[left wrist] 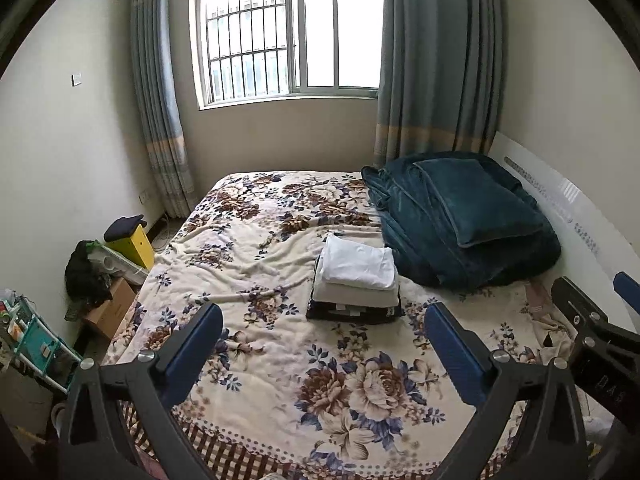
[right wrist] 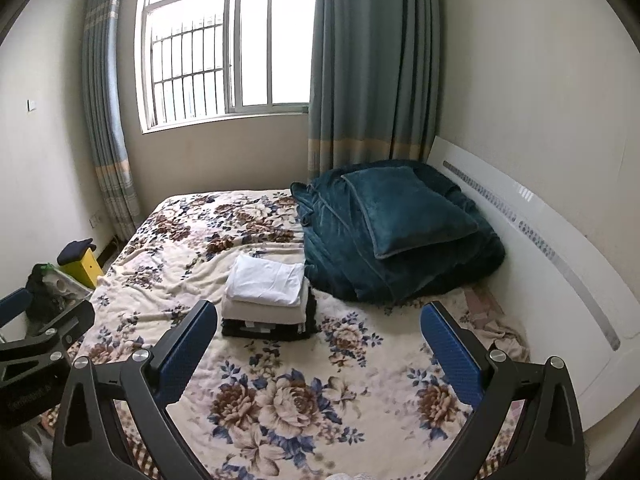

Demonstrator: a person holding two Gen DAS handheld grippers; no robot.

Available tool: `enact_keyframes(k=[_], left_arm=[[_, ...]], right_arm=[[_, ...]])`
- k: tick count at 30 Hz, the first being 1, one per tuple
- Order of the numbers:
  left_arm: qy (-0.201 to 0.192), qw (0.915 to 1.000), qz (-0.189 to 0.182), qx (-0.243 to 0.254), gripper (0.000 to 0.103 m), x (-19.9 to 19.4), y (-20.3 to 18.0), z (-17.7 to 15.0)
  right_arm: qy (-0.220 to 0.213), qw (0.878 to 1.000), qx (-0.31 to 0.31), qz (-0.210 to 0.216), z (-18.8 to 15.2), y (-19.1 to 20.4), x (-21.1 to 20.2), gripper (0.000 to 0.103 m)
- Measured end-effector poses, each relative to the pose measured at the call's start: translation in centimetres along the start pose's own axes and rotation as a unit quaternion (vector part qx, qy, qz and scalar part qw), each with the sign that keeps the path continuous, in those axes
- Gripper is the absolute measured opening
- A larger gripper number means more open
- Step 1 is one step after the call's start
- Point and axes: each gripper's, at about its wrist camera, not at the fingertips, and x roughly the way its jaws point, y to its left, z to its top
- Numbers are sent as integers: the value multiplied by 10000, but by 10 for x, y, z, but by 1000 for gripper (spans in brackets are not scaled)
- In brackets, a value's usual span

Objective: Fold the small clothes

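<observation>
On the floral bedspread (left wrist: 248, 248), a stack of folded clothes (left wrist: 356, 280) sits with both grippers held above the bed, empty.

From the left wrist, the left gripper (left wrist: 324, 332) has its blue-padded fingers spread wide with nothing between them; the stack, a white garment on top, lies just beside a teal blanket pile (left wrist: 464, 220). From the right wrist, the right gripper (right wrist: 316, 328) is likewise spread and empty, with the stack (right wrist: 268, 296) ahead between its fingers, the teal pile (right wrist: 400, 232) to the right, near the white headboard (right wrist: 540, 248).

bedspread (left wrist: 256, 264): soft matt cloth | blanket (left wrist: 460, 220): plush velvety | headboard (right wrist: 520, 240): glossy smooth
</observation>
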Motion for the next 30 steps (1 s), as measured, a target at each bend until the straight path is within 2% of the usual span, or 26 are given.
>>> enact_keyframes(k=[30], left_arm=[[2, 9999, 150, -58, 103, -6, 8, -1]], right_arm=[[80, 9997, -52, 222, 1, -3, 4, 103]])
